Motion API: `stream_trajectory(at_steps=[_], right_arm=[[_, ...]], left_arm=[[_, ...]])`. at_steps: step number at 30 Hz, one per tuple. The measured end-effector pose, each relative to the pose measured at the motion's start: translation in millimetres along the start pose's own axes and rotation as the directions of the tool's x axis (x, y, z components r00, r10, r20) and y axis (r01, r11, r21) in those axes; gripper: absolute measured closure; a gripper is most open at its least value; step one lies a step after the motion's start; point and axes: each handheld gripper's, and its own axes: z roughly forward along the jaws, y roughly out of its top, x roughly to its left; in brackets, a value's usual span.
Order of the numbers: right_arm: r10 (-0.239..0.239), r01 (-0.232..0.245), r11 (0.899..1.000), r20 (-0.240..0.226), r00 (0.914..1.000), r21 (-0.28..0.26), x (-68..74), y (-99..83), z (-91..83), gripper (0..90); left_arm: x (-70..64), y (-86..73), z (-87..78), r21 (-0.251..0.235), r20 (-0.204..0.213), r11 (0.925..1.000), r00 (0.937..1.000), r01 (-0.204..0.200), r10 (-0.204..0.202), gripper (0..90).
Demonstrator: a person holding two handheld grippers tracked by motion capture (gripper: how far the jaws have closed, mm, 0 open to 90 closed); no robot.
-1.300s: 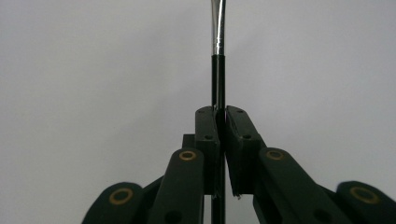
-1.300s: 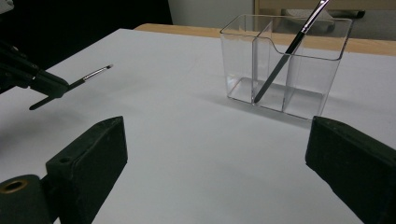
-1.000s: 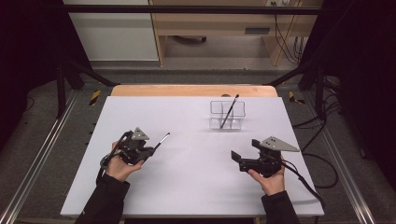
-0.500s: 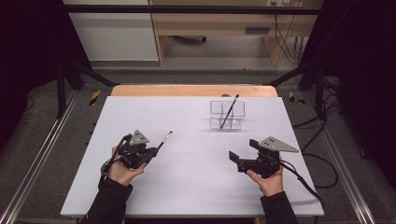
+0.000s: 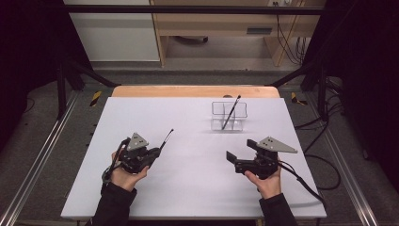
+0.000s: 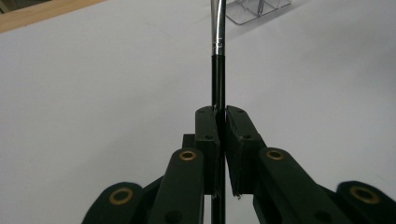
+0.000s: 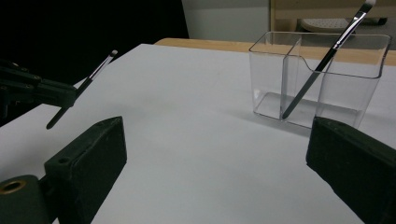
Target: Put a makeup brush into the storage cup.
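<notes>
A clear plastic organizer (image 5: 229, 115) with compartments stands on the white table (image 5: 197, 188), right of centre and toward the back. One thin black brush (image 5: 231, 113) leans in it, bristles up. My left gripper (image 5: 153, 153) is at the front left, shut on the handle of a second black brush (image 5: 165, 140) that points toward the organizer. In the left gripper view the jaws pinch this brush (image 6: 217, 56) at its black handle, below the silver ferrule. My right gripper (image 5: 237, 157) is at the front right, open and with nothing in it, aimed leftward. In the right gripper view the organizer (image 7: 322, 74) is ahead to the right.
A wooden strip (image 5: 193, 91) borders the table's far edge. Metal frame rails (image 5: 37, 165) run along both sides. Cables (image 5: 324, 160) trail off the right edge. A shelf unit (image 5: 221, 28) stands on the floor beyond the table.
My left gripper has drifted slightly to the right with the brush still in it. The right gripper has stayed nearly in place.
</notes>
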Motion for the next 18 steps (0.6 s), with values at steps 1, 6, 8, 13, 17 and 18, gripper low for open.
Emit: stream_trajectory(at_steps=[1,6,8,13,17,18], right_arm=[[0.001,-0.001,1.0,-0.002,1.0,-0.002,0.7,0.5,0.7,5.6],[0.007,-0.008,1.0,-0.011,0.9999,-0.017,4.8,4.7,3.6,5.8],[0.012,-0.013,1.0,-0.015,0.9998,-0.025,7.3,7.4,4.4,5.8],[0.013,-0.013,0.999,-0.015,0.9998,-0.042,13.7,13.7,6.6,6.1],[0.02,-0.021,0.998,-0.021,0.9996,-0.057,18.8,19.5,9.0,6.7],[0.02,-0.021,0.998,-0.022,0.9996,-0.06,19.7,20.5,9.9,6.7]], left_arm=[[-0.6,0.2,-0.2,-0.003,0.002,1.0,1.0,0.001,-0.001,83.5],[-4.1,1.6,-0.7,-0.018,0.002,0.9998,1.0,0.006,-0.006,83.5],[-5.1,2.2,0.0,-0.025,-0.001,0.9996,0.9999,0.01,-0.01,83.5],[-9.2,4.4,0.8,-0.048,-0.009,0.9986,0.9997,0.02,-0.021,83.5],[-14.0,5.8,-0.6,-0.072,-0.008,0.9969,0.9994,0.032,-0.032,83.5],[-15.5,6.2,-0.8,-0.08,-0.006,0.9962,0.9994,0.033,-0.034,83.5]])
